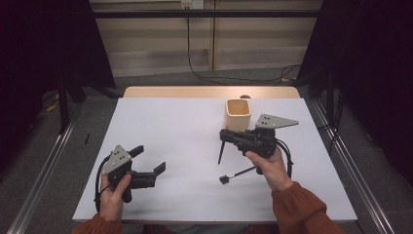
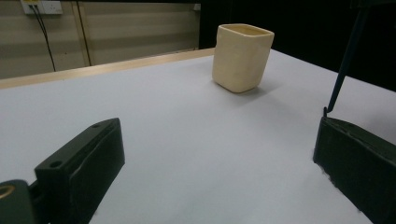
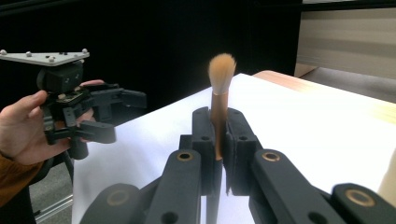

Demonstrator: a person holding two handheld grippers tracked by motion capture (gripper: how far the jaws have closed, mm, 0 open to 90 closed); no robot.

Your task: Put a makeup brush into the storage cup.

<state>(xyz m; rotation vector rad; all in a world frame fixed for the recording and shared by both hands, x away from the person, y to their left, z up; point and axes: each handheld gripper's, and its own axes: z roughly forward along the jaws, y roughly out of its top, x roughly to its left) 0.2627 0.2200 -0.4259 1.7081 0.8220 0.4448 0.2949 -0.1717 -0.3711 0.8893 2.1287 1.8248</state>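
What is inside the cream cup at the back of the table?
Nothing shows inside the cream cup: the high view gives its open mouth and bare upper inner walls. Its bottom is hidden by the near wall, so that part cannot be judged.

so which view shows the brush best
The right gripper view: the brush stands clamped between the right gripper fingers, tan bristles up. The high view shows its thin dark handle slanting to the table. The left gripper view catches that handle at the right edge.
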